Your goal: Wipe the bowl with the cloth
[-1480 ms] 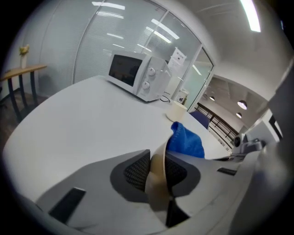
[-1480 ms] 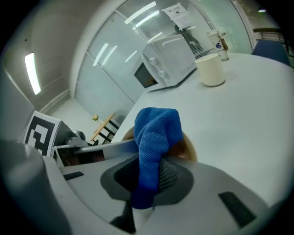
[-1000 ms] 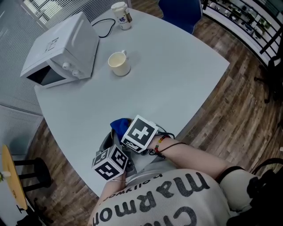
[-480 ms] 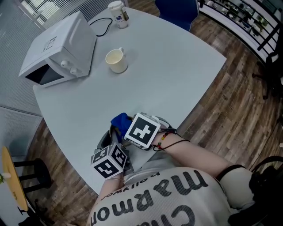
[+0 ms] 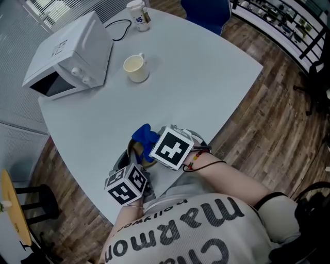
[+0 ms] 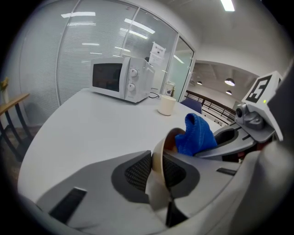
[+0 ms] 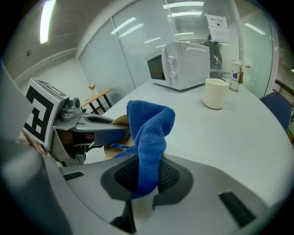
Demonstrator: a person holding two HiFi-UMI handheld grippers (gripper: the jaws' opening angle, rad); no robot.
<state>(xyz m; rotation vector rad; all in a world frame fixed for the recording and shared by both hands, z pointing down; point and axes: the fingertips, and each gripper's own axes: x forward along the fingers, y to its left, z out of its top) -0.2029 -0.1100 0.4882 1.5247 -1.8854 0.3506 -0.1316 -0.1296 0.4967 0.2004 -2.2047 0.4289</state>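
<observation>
A tan bowl [image 6: 159,146] is tilted on its side at the table's near edge. My left gripper [image 6: 157,166] is shut on its rim, with one pad on each side of the wall. A blue cloth [image 7: 149,128] stands up from my right gripper [image 7: 146,176], which is shut on the cloth's lower end. The cloth [image 6: 195,135] presses into the bowl's open mouth. In the head view the cloth [image 5: 144,136] pokes out past the right gripper's marker cube [image 5: 172,147]. Both cubes hide most of the bowl [image 5: 135,154] there.
A white microwave [image 5: 69,54] stands at the table's far left, its cable trailing behind. A cream mug [image 5: 136,69] sits near it and a paper cup [image 5: 138,13] farther back. A blue chair [image 5: 203,13] is beyond the grey table [image 5: 206,77]. A wooden stool [image 5: 13,211] stands left.
My right gripper has shifted a little right and farther over the bowl with the cloth. More of the cloth now shows beyond its cube. The left gripper has hardly moved.
</observation>
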